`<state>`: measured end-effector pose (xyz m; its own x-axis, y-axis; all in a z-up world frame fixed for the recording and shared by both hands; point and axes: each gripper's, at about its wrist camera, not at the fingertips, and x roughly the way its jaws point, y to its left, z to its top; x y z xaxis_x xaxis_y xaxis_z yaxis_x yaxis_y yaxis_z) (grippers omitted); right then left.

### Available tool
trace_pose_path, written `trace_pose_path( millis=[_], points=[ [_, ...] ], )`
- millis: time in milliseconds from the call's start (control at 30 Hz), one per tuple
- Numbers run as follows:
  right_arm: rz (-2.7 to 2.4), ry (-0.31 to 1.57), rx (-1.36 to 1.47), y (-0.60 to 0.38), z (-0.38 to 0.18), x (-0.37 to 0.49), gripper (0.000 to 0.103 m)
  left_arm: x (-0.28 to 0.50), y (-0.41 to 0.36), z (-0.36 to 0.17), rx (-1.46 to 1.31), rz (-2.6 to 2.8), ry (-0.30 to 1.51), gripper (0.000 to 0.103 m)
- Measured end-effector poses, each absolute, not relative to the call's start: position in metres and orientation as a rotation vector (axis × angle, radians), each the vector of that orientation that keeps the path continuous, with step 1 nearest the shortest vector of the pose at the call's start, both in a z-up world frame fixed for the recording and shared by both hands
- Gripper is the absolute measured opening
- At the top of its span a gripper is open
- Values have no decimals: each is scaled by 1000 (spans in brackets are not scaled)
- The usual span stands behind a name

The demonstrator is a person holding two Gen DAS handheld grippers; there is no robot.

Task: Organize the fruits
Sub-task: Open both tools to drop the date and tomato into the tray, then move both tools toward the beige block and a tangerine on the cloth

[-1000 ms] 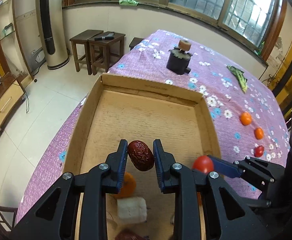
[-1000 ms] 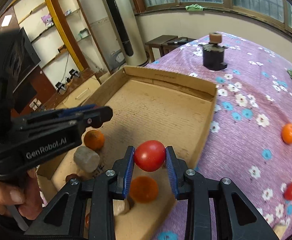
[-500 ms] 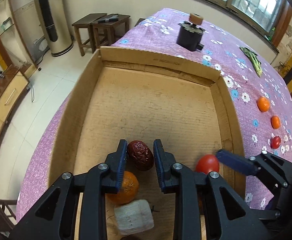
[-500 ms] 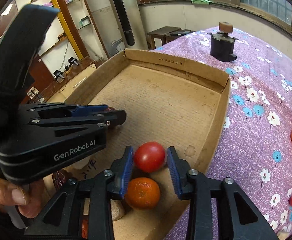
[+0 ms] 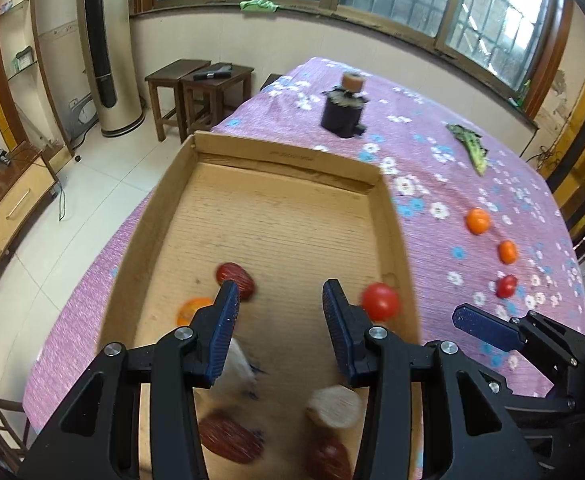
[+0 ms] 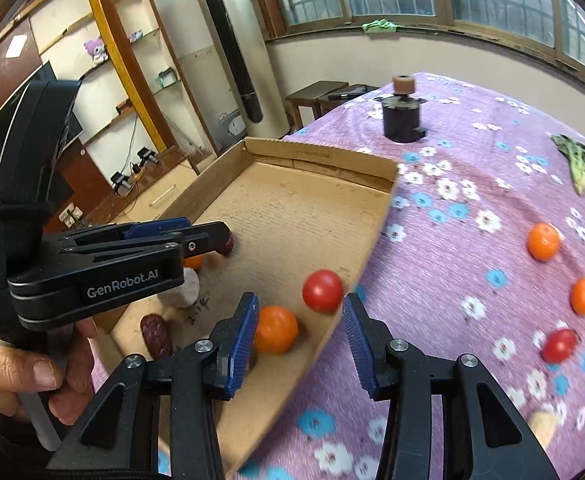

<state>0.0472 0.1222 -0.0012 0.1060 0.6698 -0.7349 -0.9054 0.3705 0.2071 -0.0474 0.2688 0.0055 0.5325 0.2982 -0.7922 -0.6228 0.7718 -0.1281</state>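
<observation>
A shallow cardboard box (image 5: 388, 216) (image 6: 376, 216) lies on the purple flowered cloth. My left gripper (image 5: 280, 300) is open and empty above its near part. A dark red date (image 5: 238, 276) lies in the box just beyond the left finger. My right gripper (image 6: 298, 320) is open and empty over the box's right rim. A red tomato (image 6: 322, 291) (image 5: 380, 302) lies in the box by that rim, an orange (image 6: 275, 330) beside it. The box also holds another orange (image 5: 190, 310), pale chunks (image 5: 334, 406) and more dates (image 5: 232, 442).
On the cloth right of the box lie two oranges (image 5: 477, 221) (image 5: 507, 252) and a small tomato (image 5: 506, 286). A black holder (image 5: 342, 114) stands beyond the box, a green vegetable (image 5: 470, 150) at the far right. Stools (image 5: 200, 92) stand off the table's far end.
Both grippers have opened and pulled back. The date has left the left gripper and the tomato has left the right one; both now lie in the box.
</observation>
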Motion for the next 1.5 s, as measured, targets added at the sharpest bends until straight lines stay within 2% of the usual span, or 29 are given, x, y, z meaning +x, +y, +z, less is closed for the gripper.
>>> trace_pose_path(
  millis=[100,233,1000,1500],
  points=[
    [1170,868,-303,103,1,53,46,-48,252,10,-409,548,832,42],
    [1125,879,-274,75,1,63,46,-47,235,15,-391,522,821,53],
    [928,896,-186,-28,-3,117,47,-28,179,22,-358,418,836,53],
    [859,908,-185,-37,-12,164,47,13,120,2,-305,255,924,53]
  ],
)
